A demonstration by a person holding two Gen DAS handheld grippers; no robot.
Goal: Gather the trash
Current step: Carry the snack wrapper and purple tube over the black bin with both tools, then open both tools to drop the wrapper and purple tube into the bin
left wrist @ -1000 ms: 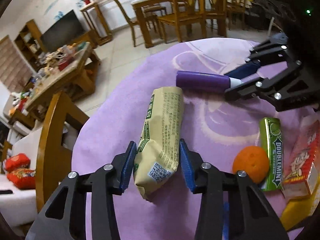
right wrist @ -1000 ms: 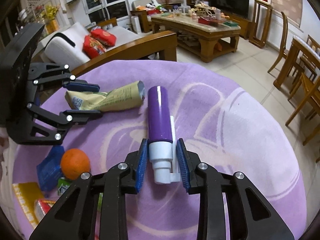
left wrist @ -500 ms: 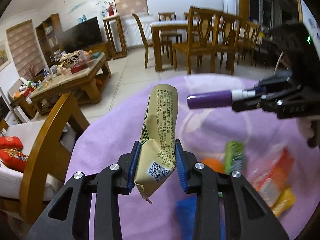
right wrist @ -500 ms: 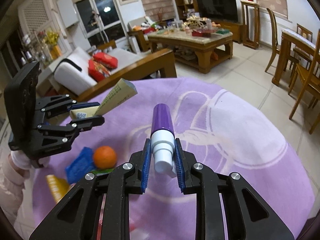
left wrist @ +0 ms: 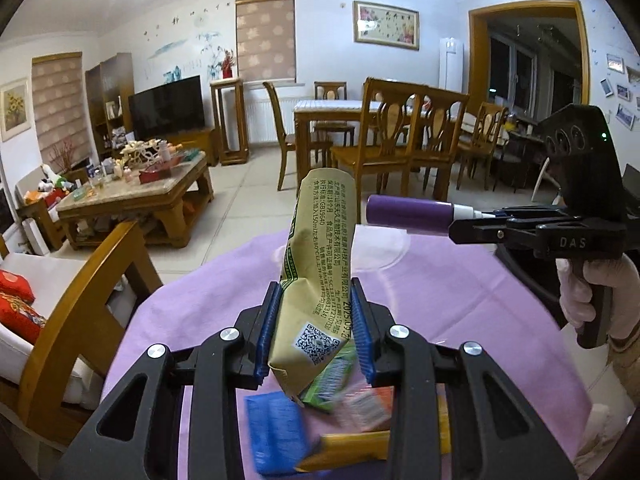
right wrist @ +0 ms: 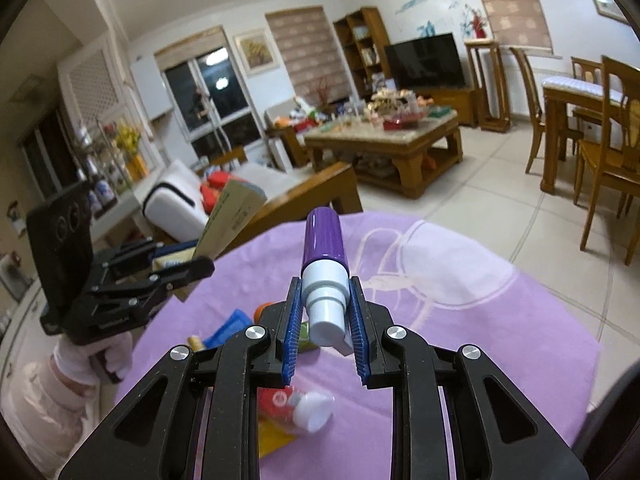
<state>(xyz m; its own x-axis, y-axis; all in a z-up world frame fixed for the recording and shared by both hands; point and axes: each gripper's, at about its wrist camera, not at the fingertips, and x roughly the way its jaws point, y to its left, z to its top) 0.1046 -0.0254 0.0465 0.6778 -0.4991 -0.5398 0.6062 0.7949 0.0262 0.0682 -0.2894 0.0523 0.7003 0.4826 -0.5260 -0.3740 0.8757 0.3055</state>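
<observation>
Both grippers had lifted up off the table. Left gripper point(left wrist: 316, 332) pinched the packet point(left wrist: 320, 264), standing tall. Right gripper point(right wrist: 324, 316) squeezed the purple tube point(right wrist: 323, 240), pointing away. More trash point(left wrist: 276, 428) lay below, nearer the left one.

White walls, tiled floor point(left wrist: 248, 204) — wooden dining chairs point(left wrist: 396, 128), coffee table point(right wrist: 384, 140), television point(left wrist: 166, 106)

A round table draped in a lilac tablecloth point(right wrist: 500, 304) with a pale white motif carries a blurred cluster near its edge: a blue packet point(left wrist: 276, 428), a green gum pack point(left wrist: 332, 380), a yellow wrapper point(left wrist: 352, 446), an orange point(right wrist: 262, 310) and a red-and-white tube point(right wrist: 296, 404).
</observation>
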